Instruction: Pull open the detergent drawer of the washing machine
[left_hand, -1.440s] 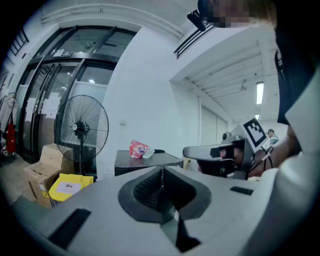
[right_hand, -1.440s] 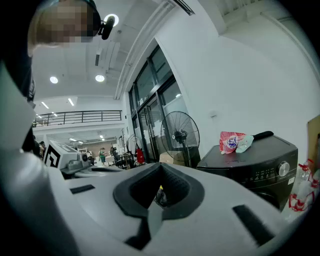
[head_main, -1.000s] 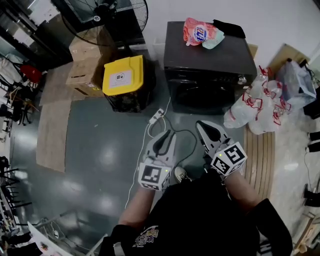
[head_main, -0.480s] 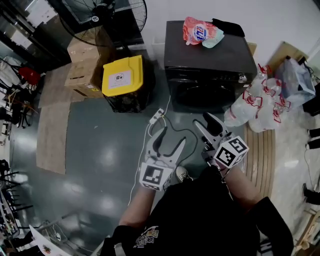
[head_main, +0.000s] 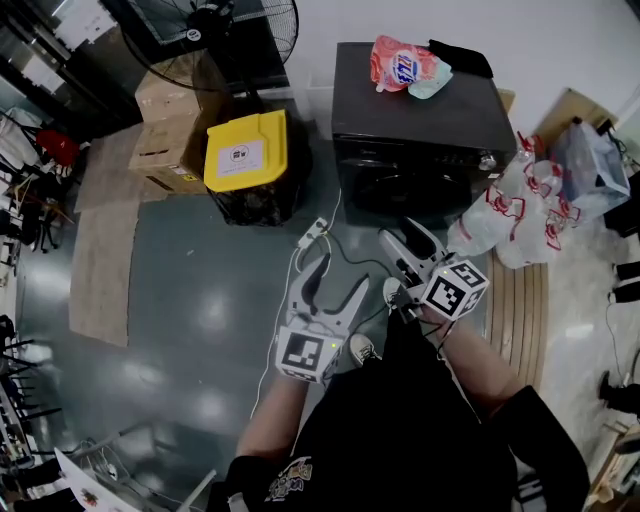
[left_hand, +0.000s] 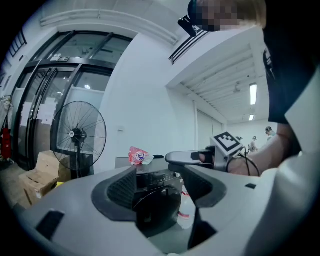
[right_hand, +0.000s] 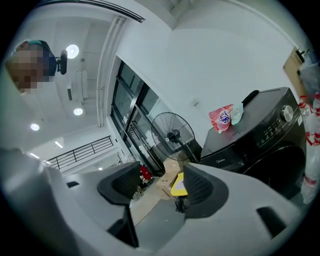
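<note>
- We are holding the left gripper (head_main: 338, 278) level out in front of us. Its jaws have just been opening and are now spread wide with only air between them, so it is ready to take a handle.
- We are carrying the right gripper (head_main: 405, 238) just right of it and a little farther out, rolled onto its side. Its jaws have also just been opening and are standing partly apart, empty.
- Both tools are pointing at the washing machine (head_main: 420, 110), which is standing well apart from them at the far side of the floor, so neither is touching it yet.
- We are taking the detergent drawer (right_hand: 223, 159) to be the flush panel at the left end of the control strip. It looks closed, and we judge the approach is only starting.
- A power strip (head_main: 315, 232) and its cable are lying on the floor between us and the machine, so we are keeping the tools above them.
- A detergent pouch (head_main: 400, 65) is resting on the lid, and plastic bags (head_main: 510, 215) are crowding the machine's right side, which leaves the left end freer to reach.
</note>
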